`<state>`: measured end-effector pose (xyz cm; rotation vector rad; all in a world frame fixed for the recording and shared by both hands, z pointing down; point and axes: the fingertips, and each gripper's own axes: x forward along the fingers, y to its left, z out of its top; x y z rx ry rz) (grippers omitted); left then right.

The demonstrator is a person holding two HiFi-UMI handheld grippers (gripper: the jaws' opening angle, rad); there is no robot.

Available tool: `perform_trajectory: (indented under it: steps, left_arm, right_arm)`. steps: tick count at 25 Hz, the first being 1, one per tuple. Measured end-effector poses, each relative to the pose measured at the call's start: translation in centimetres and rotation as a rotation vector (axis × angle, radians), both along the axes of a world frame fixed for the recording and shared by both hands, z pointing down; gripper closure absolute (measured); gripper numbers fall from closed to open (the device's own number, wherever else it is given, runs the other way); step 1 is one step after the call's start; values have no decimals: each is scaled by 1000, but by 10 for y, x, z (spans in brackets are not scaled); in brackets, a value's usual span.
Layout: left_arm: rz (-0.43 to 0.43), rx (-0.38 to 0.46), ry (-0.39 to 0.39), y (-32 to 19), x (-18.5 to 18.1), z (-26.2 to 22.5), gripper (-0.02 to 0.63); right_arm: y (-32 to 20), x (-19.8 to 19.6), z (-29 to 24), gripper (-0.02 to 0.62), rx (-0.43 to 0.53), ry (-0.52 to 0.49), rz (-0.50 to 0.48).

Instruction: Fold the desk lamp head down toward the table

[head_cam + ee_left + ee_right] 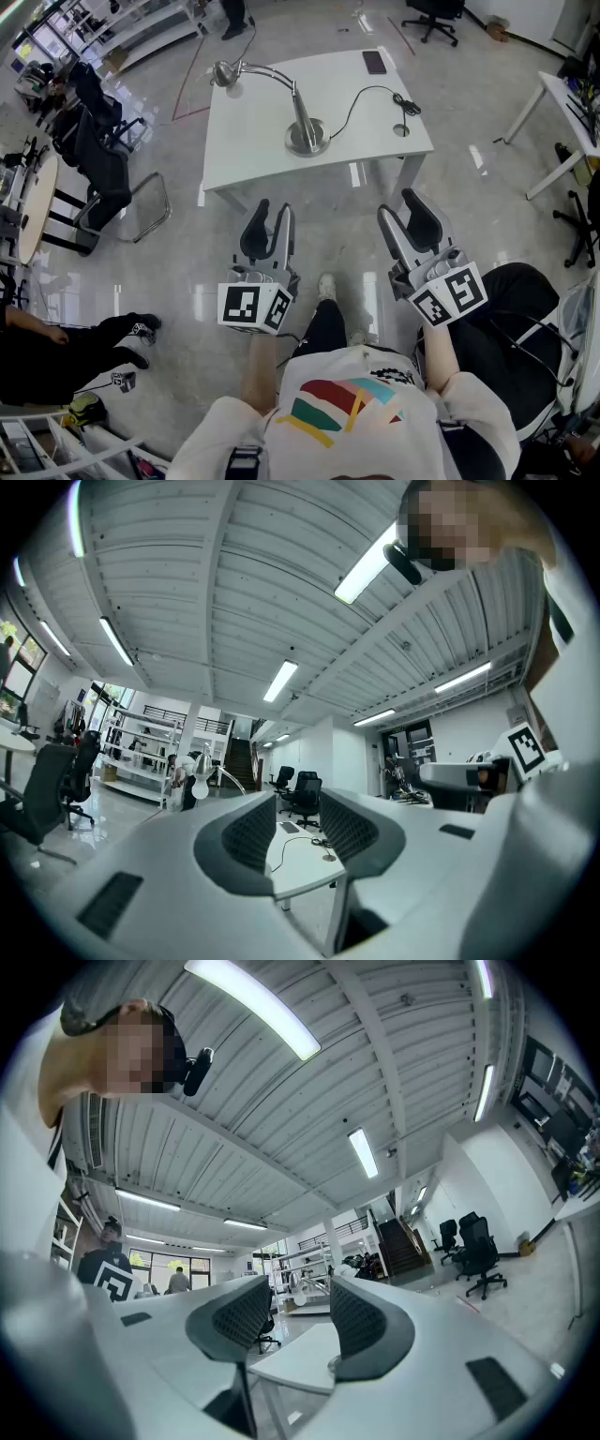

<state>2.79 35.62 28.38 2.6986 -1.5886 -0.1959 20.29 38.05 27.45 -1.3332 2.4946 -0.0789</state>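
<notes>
well off desk lamp (301,120): left claw (272,217), right claw (400,208)

floor (187,272): glossy grey | upper left: black office chairs (98,155), white shelving (141,28) | top right: black swivel chair (433,14) | ceiling (234,592): ribbed white, strip lights (367,564) lit

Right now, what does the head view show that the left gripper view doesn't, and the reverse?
Only the head view: the lamp's round base, the person's printed shirt and pale shoe. Only the left gripper view: ceiling light strips and a staircase. Both: the white table, the raised lamp head, the dark phone, the cord, and the left claw, open with nothing between its jaws.
</notes>
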Motion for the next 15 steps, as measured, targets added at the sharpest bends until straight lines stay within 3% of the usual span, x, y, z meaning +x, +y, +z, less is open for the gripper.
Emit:
perform_trajectory:
  steps: [2, 6, 11, 15]
  left_arm:
    - [6, -2, -10, -37, -1, 14, 436]
    - [39, -30, -12, -125, -3, 42, 387]
    - [94, -87, -10, -265, -26, 72, 387]
    - [176, -175, -68, -373, -48, 118, 388]
  right_arm:
    - [-38, -4, 2, 403, 34, 10, -3]
    - [-130, -27, -3, 304, 67, 14, -94]
    - [-277, -94, -24, 305, 71, 223, -253]
    - [-381, -160, -31, 305, -26, 357, -427]
